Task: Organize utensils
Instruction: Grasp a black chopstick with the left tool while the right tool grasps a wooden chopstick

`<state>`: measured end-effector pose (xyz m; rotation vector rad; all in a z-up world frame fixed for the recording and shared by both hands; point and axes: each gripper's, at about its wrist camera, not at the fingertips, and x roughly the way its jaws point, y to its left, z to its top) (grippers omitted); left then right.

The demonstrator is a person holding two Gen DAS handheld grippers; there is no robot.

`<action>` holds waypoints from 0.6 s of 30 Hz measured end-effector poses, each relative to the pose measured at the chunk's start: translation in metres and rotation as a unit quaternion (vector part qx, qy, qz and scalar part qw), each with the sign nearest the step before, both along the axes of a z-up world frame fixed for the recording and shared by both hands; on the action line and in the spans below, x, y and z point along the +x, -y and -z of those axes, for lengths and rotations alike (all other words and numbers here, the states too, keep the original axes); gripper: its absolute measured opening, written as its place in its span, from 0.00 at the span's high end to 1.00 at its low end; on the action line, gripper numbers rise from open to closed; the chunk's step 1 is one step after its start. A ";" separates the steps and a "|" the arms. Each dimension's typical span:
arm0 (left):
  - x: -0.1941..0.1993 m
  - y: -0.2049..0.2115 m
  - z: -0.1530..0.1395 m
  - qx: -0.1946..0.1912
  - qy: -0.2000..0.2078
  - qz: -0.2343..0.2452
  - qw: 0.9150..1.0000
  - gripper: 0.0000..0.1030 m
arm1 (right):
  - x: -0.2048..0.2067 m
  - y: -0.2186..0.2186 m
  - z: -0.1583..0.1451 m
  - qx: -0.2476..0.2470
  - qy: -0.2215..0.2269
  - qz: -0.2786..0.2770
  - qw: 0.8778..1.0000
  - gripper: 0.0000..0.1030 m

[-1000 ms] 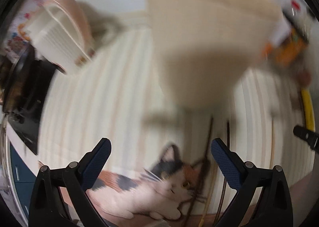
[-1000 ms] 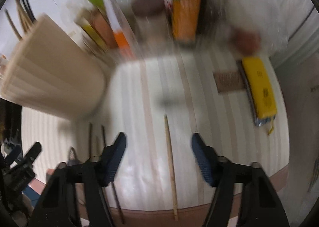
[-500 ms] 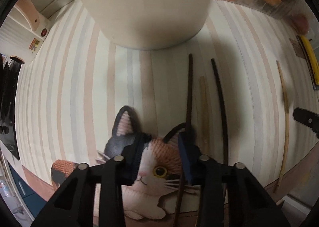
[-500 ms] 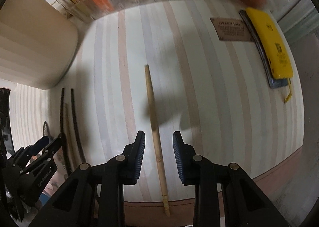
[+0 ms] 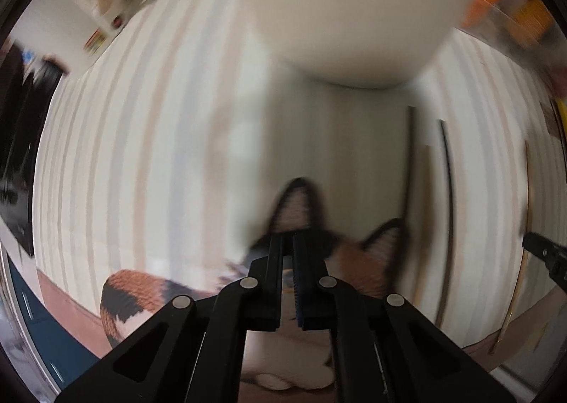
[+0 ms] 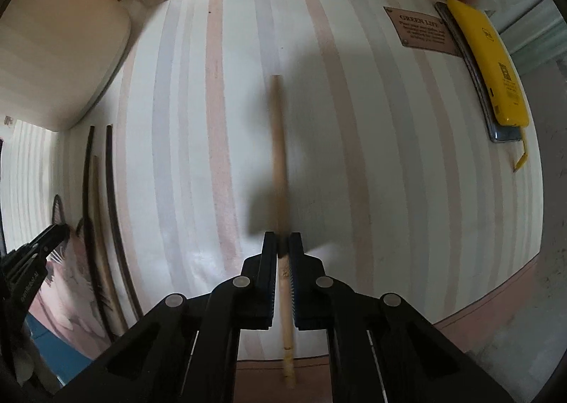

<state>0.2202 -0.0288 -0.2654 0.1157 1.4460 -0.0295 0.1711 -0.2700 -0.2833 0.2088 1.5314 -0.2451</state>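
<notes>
On the striped table (image 6: 354, 155), the right tool (image 6: 282, 247) is pinching a light wooden chopstick (image 6: 278, 155) near one end; most of the stick pokes out in front, so it could swing or slip out when lifted, because the hold is far from its middle; the big cream holder (image 6: 53, 59) stands well off to the left, and the long end could bump its side. The left tool (image 5: 287, 247) is pressed nearly together with nothing in it, over a cat picture (image 5: 368, 261); two dark chopsticks (image 5: 448, 208) and a pale one lie just beside it, and it could knock them.
</notes>
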 end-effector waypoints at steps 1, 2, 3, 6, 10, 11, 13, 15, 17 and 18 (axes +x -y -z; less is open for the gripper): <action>0.001 -0.006 0.000 -0.002 -0.002 -0.009 1.000 0.97 | -0.001 -0.002 0.000 0.003 0.001 -0.001 1.000 0.93; 0.001 -0.012 -0.001 -0.005 -0.004 -0.017 1.000 0.97 | -0.002 -0.006 0.001 0.007 0.003 -0.005 1.000 0.93; 0.000 -0.018 -0.002 -0.012 -0.007 -0.023 1.000 0.97 | -0.003 -0.011 0.000 0.011 0.003 -0.009 1.000 0.93; -0.002 -0.028 -0.008 -0.057 -0.014 -0.032 0.998 0.96 | -0.005 -0.021 0.002 0.022 0.002 -0.019 1.000 0.93; -0.012 -0.014 -0.017 -0.119 -0.028 -0.015 0.992 0.74 | -0.004 -0.031 0.003 0.018 0.001 -0.024 1.000 0.93; -0.013 -0.006 -0.019 -0.125 -0.026 -0.003 0.992 0.68 | -0.004 -0.032 0.003 0.019 0.000 -0.023 1.000 0.93; -0.017 0.012 -0.018 -0.117 -0.022 0.029 0.992 0.63 | -0.001 -0.032 0.004 0.021 -0.001 -0.024 1.000 0.93; -0.020 0.025 -0.012 -0.092 -0.026 0.052 0.994 0.63 | -0.001 -0.032 0.006 0.019 -0.001 -0.024 1.000 0.93; -0.023 0.038 -0.006 -0.075 -0.025 0.064 0.995 0.65 | 0.005 -0.028 0.006 0.015 -0.002 -0.027 1.000 0.93; -0.022 0.042 -0.006 -0.064 -0.015 0.068 0.996 0.69 | 0.005 -0.015 0.006 0.012 -0.002 -0.030 0.999 0.93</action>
